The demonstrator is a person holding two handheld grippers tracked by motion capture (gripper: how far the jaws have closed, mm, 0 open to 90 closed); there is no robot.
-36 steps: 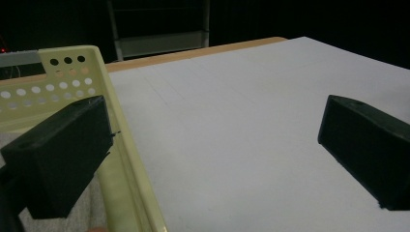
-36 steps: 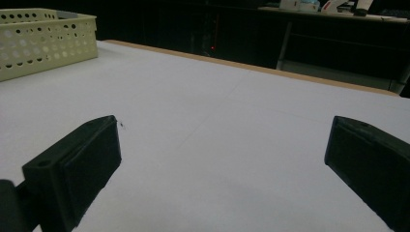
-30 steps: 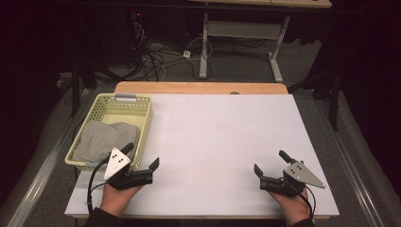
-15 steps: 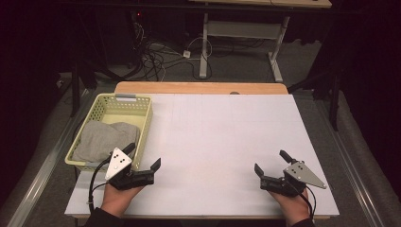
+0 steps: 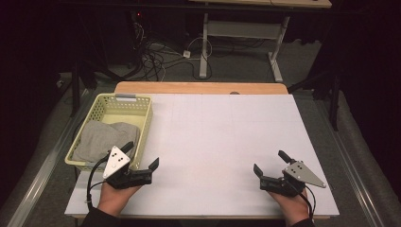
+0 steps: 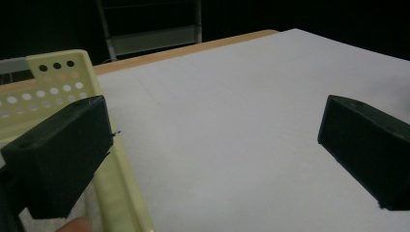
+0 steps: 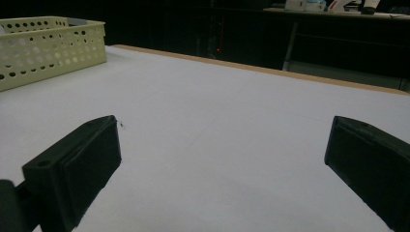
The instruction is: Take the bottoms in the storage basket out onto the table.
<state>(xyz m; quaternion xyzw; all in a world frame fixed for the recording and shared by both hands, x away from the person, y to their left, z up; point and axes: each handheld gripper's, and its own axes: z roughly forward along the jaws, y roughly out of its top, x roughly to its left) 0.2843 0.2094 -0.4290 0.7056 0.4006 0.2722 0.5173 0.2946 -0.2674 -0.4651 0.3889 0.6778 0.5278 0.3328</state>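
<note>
The grey cloth (image 5: 101,139) lies crumpled inside the pale yellow basket (image 5: 143,116), filling its near half, with the far half of the basket floor bare. The basket sits at the left edge of the white table (image 5: 222,132), its long side running away from the person, its walls pierced with rows of round holes. The left gripper (image 5: 142,156) rests just beside the near right corner of the basket, held in the left hand (image 5: 113,196) low on the table; its jaws are spread wide, one reaching over the basket's near rim toward the cloth and the other out over bare table, and nothing is between them. In the left gripper view the basket wall (image 6: 121,179) runs up right alongside the left-hand jaw, a bit of pale cloth (image 6: 31,224) shows at the bottom corner by a fingertip (image 6: 72,224), and the other jaw stands well apart over the white surface. The right gripper (image 5: 268,165) lies well apart from the basket, near the front right of the table, held in the right hand (image 5: 293,205), its jaws also spread wide and empty. In the right gripper view the basket (image 7: 53,48) sits far off at the upper left, across open white table (image 7: 217,111). Beyond the table's wooden far edge (image 5: 201,87), cables (image 5: 156,56) lie on the dark floor beside a metal table frame (image 5: 239,30).
</note>
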